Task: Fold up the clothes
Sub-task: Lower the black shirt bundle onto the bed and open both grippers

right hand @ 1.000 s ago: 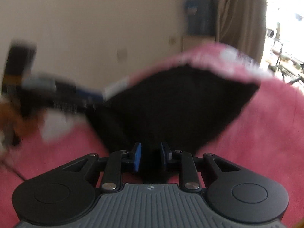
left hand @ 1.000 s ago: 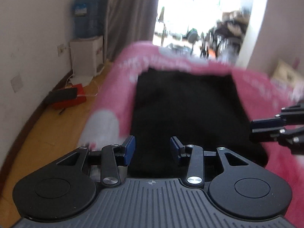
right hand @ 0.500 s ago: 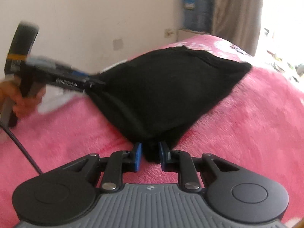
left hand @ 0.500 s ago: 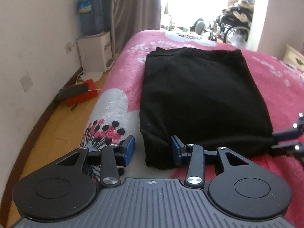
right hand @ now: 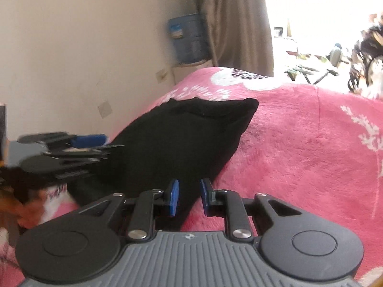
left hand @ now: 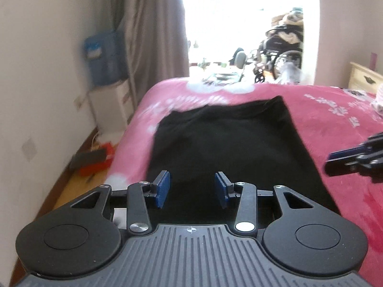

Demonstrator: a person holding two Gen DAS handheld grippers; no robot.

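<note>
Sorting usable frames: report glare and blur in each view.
Left wrist: doorway blown out white; water dispenser and black garment edges smeared. Right wrist: window overexposed; left tool motion-blurred; pink blanket fairly sharp.

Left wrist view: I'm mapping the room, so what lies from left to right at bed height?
Wall → red box → black garment → pink blanket → right claw.
</note>
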